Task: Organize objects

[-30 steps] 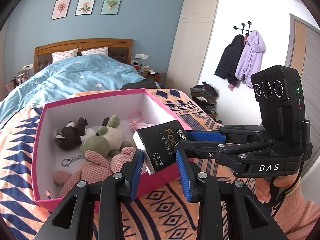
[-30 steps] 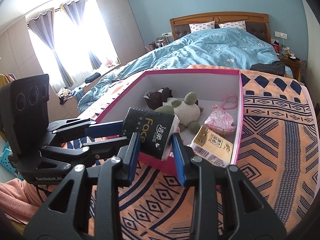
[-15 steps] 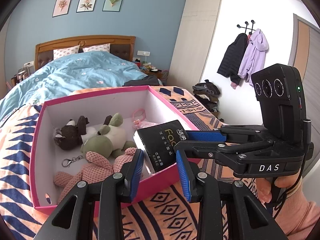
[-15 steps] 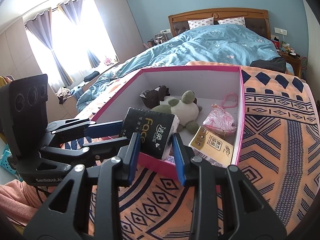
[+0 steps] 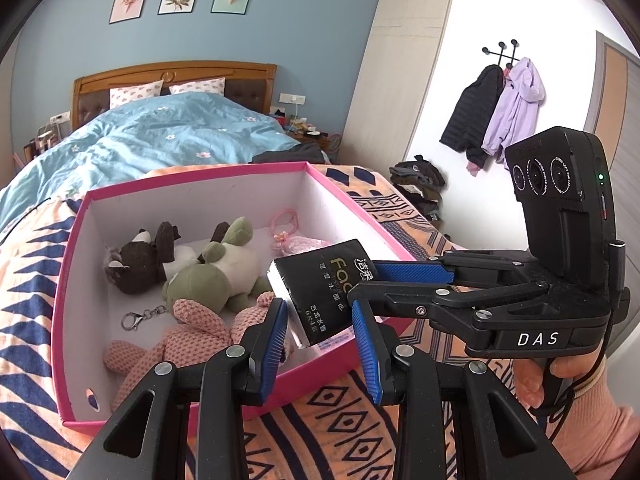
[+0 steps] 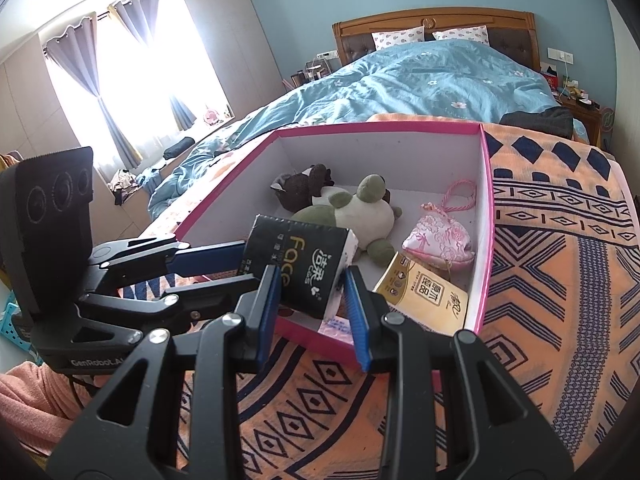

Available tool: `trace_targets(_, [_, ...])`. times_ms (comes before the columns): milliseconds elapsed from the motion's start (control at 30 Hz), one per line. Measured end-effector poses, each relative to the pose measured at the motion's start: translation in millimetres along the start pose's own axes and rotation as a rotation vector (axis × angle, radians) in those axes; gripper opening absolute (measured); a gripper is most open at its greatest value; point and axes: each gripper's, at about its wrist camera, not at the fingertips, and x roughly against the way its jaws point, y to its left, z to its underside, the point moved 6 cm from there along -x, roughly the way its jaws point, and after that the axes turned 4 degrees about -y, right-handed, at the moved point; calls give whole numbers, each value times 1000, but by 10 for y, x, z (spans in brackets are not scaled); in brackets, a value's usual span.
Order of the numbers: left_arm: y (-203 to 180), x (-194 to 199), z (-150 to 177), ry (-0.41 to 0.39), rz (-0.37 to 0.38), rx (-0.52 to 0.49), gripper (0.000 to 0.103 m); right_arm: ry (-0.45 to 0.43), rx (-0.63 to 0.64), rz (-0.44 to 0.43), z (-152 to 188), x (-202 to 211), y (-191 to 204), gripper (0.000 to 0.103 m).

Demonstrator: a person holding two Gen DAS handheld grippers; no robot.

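Patterned orange-and-navy bedding (image 6: 560,260) spreads under both grippers, with a blue-quilted bed (image 5: 160,132) beyond. Between the blue pads of the left gripper (image 5: 320,330) and of the right gripper (image 6: 310,306) sits one black tissue pack (image 5: 326,290), clamped by both at once from opposite sides and held tilted above the near wall of the pink box (image 5: 68,280). Just past the jaws, inside the box, lie a pink knitted bunny (image 5: 180,336), a green plush (image 5: 216,276), a brown plush (image 5: 138,254), a pink pouch (image 6: 438,240) and a yellow packet (image 6: 424,290).
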Motion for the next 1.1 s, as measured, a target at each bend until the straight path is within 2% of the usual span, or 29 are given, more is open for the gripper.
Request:
trace_targets(300, [86,-109,13,28,-11,17,33,27,1,20,-16,-148,-54,35])
trace_targets(533, [156,-220,45,55,-25,26,33,50,13,68,-1,-281,-97,35])
trace_targets(700, [172,-223,81,52,-62,15,36,37,33,106,2,-278,-91,36])
trace_targets(800, [157,-142,102,28,-76,5,49,12,37,109,3,-208,-71,38])
trace_targets(900, [158,12,107,-17,-100,-1,68,-17,40,112,31,-113,-35,47])
trace_targets(933, [159,76,116,-32,-110,1,78,-31,43,109,52,-73,-9,49])
trace_targets(967, [158,152,130,-53,-121,2,87,-40,48,110,77,-36,16,53])
trace_targets(1100, [144,424,227,-112,-207,-19,103,-85,71,137,225,124,117,78])
